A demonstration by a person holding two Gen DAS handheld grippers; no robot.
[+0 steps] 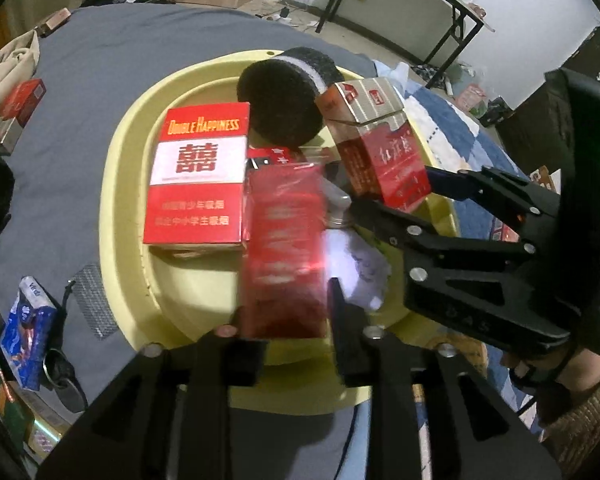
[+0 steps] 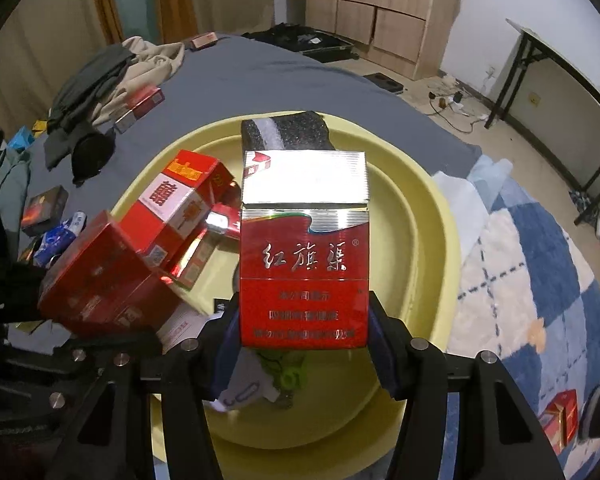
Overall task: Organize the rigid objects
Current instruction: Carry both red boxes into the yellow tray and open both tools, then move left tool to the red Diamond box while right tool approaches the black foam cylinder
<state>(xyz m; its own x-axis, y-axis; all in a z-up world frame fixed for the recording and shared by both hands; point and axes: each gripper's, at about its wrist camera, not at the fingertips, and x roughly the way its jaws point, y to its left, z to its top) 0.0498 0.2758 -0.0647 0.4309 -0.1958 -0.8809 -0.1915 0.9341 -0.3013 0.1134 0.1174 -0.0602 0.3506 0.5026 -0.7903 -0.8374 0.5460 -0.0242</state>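
Jaws of both grippers were clamped: right gripper on a red-and-silver cardboard cigarette pack, left gripper on a glossy red box, both above the round yellow plastic basin. Best lowered at the basin's bare 3 o'clock side, released flat.

A grey bed sheet carries crumpled clothes. A black-framed folding table stands by the wall, near wooden cabinets.

The red-and-white pack reads "DOUBLE HAPPINESS" and "囍"; the red-and-silver pack reads "红旗渠".
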